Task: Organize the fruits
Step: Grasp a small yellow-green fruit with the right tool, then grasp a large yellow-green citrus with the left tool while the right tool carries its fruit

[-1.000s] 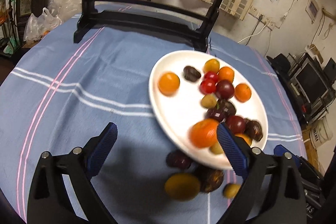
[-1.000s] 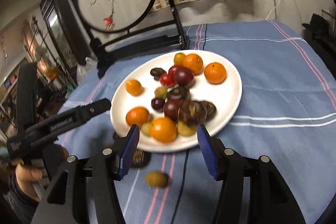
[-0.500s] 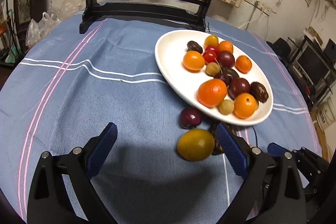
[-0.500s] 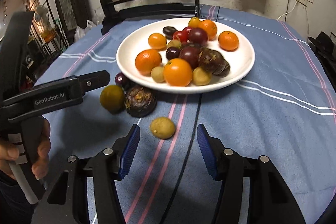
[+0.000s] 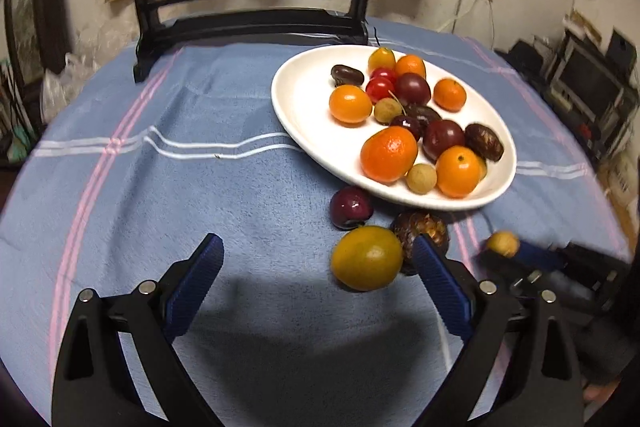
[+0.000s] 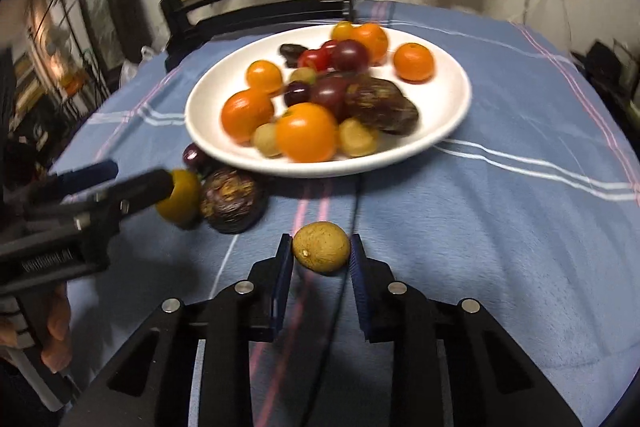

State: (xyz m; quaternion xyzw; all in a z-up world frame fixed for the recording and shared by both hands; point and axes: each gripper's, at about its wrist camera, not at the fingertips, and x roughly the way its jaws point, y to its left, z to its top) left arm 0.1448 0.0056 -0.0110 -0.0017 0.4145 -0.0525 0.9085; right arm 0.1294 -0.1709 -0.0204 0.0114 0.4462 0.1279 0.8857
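A white plate (image 5: 296, 115) (image 6: 200, 123) holds several oranges, tomatoes, plums and small tan fruits. On the blue cloth beside its near rim lie a dark red plum (image 5: 350, 207) (image 6: 194, 155), a brown rough fruit (image 5: 420, 227) (image 6: 232, 201) and a yellow-green fruit (image 5: 366, 257) (image 6: 182, 197). My left gripper (image 5: 316, 247) (image 6: 132, 179) is open wide, and the yellow-green fruit sits just inside its right finger. My right gripper (image 6: 320, 255) (image 5: 520, 251) is closing, with both pads against a small tan fruit (image 6: 320, 247) (image 5: 502, 243) on the cloth.
A black wooden stand (image 5: 248, 23) (image 6: 256, 7) with a round embroidered screen stands at the table's far edge. A hand (image 6: 56, 327) holds the left gripper at the lower left. Shelves and clutter lie beyond the table (image 5: 120, 187) on both sides.
My right gripper came down over the small tan fruit and its jaws narrowed onto it. My left gripper moved closer to the loose fruits, so the yellow-green one now lies between its fingers.
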